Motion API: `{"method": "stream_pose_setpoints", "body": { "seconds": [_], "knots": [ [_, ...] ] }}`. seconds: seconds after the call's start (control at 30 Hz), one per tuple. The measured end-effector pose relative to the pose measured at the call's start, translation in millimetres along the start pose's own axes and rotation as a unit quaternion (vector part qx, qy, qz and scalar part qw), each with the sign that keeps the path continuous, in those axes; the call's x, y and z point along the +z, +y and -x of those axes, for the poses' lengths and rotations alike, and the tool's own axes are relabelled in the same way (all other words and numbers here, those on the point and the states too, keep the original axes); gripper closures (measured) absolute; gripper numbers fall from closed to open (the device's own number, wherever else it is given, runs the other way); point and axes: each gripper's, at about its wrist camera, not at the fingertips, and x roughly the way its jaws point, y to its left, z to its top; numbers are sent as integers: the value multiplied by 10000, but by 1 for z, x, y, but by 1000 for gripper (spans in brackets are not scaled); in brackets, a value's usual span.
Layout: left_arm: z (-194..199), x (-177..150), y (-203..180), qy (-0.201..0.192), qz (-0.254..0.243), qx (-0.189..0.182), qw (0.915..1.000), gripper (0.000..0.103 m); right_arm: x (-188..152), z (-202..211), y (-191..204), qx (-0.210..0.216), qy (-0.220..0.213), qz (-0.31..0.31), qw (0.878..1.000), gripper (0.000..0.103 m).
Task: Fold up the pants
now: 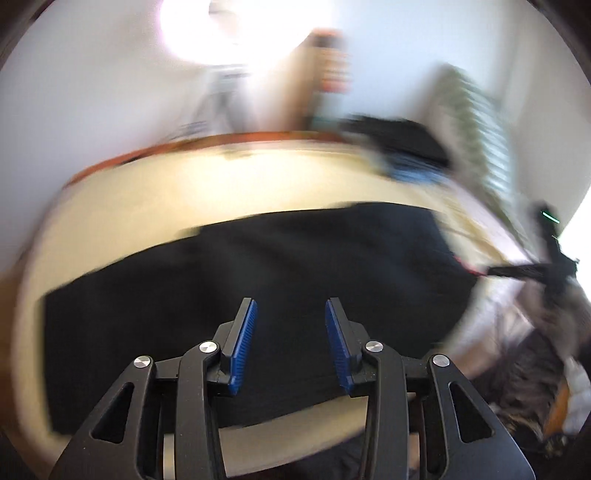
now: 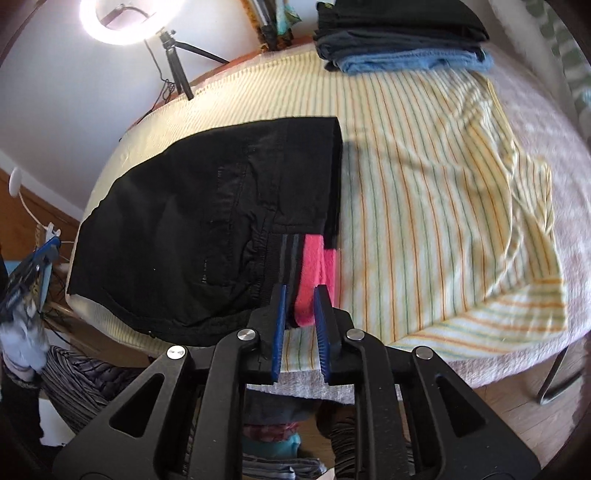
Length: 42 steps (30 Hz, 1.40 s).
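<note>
Black pants [image 2: 207, 221] lie flat on a yellow striped towel [image 2: 424, 206] over the table, folded lengthwise, with a pink lining [image 2: 314, 273] showing at the waistband. My right gripper [image 2: 300, 290] is open a little, its blue pads either side of the pink waistband edge without pinching it. In the blurred left wrist view the pants [image 1: 258, 280] stretch across the towel [image 1: 184, 192]. My left gripper [image 1: 291, 306] is open and empty above the pants' middle. The right gripper [image 1: 517, 271] shows at the waistband end there.
A stack of folded clothes [image 2: 402, 40] sits at the table's far side. A ring light on a tripod [image 2: 122, 18] stands beyond the far left edge. A basket of laundry [image 2: 92, 380] sits on the floor by the near edge.
</note>
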Motion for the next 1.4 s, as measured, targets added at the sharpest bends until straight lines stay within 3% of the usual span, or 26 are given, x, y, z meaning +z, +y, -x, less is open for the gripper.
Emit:
{"method": "stream_pose_setpoints", "body": {
  "seconds": [0.1, 0.23, 0.27, 0.37, 0.4, 0.5, 0.6, 0.8, 1.0, 1.17, 1.27, 1.3, 1.33, 1.4],
  "knots": [
    [12, -15, 84, 118, 1087, 678, 9917, 54, 8, 4, 3, -60, -124, 50, 9999, 86],
    [26, -47, 170, 333, 2320, 1124, 9656, 50, 19, 3, 9, -54, -253, 140, 9996, 86],
    [29, -59, 195, 387, 2724, 1244, 9533, 49, 21, 2, 11, -19, -278, 139, 9995, 86],
    [27, -88, 233, 532, 3510, 1142, 9279, 49, 26, 0, 14, 53, -356, 152, 9992, 86],
    [23, -100, 245, 604, 3796, 959, 9182, 49, 27, -2, 15, 59, -364, 144, 9992, 86],
    [13, -119, 254, 707, 4247, 758, 8994, 49, 27, -6, 18, 82, -353, 170, 9992, 85],
    [2, -130, 255, 766, 4446, 650, 8901, 49, 26, -10, 23, 84, -355, 223, 9991, 85],
    [6, -134, 255, 632, 4656, 512, 8813, 51, 27, -12, 21, 113, -386, 167, 9991, 85],
    [16, -133, 242, 470, 4486, 679, 8899, 60, 25, -11, 12, 94, -406, 8, 9991, 85],
    [9, -130, 240, 650, 4325, 1047, 8932, 55, 26, -15, 12, 147, -348, -20, 9993, 85],
    [10, -138, 242, 796, 4637, 1096, 8756, 55, 26, -14, 17, 108, -398, 97, 9991, 85],
    [14, -144, 242, 766, 4890, 982, 8633, 55, 26, -13, 18, 78, -412, 136, 9990, 85],
    [17, -146, 240, 693, 5011, 884, 8581, 55, 26, -14, 19, 69, -416, 152, 9990, 85],
    [18, -148, 230, 625, 5045, 623, 8589, 55, 26, -14, 18, 83, -410, 153, 9990, 85]
  ]
}}
